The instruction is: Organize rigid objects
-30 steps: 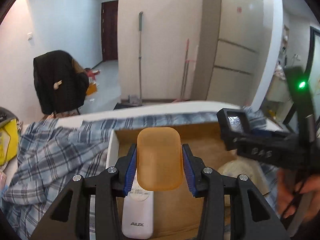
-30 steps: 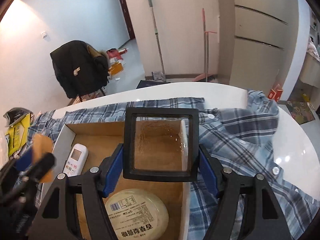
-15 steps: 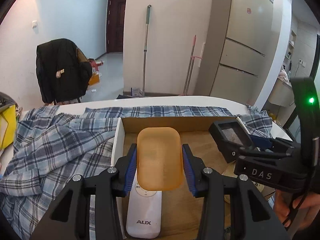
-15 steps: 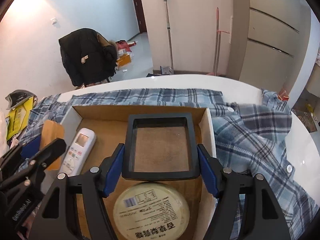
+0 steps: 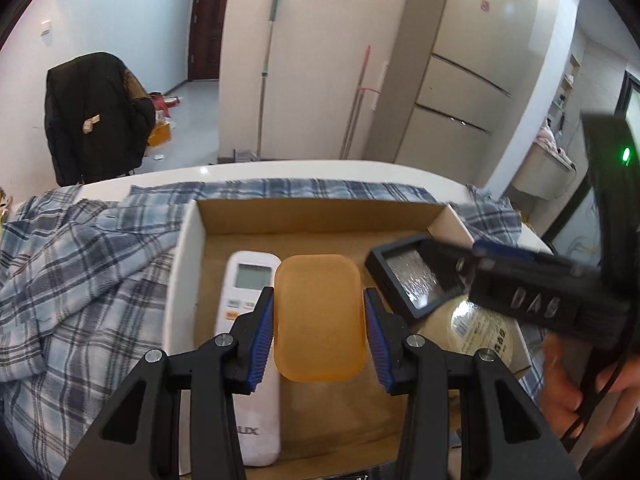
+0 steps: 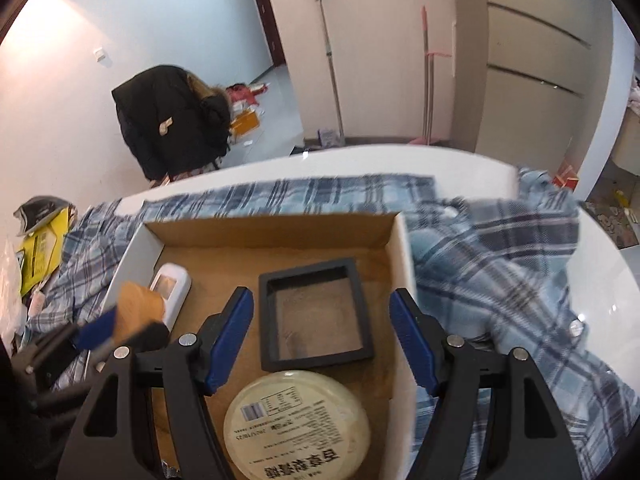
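cardboard box [image 6: 404, 256] holds the remote [image 6: 170, 286], round tub [image 6: 296, 424] and black frame [image 6: 314, 314]; right gripper [image 6: 322, 340] looks released around the frame, left gripper [image 5: 319, 322] clenched on the orange lid [image 5: 320, 316] over the box

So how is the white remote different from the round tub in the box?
The remote is long and narrow; the round tub is a circle seen from above. The remote is white with a small screen and buttons; the round tub is cream with a printed label and barcode on top. The remote lies along the left wall of the cardboard box; the round tub sits nearer the right wall. Both rest on the box floor.
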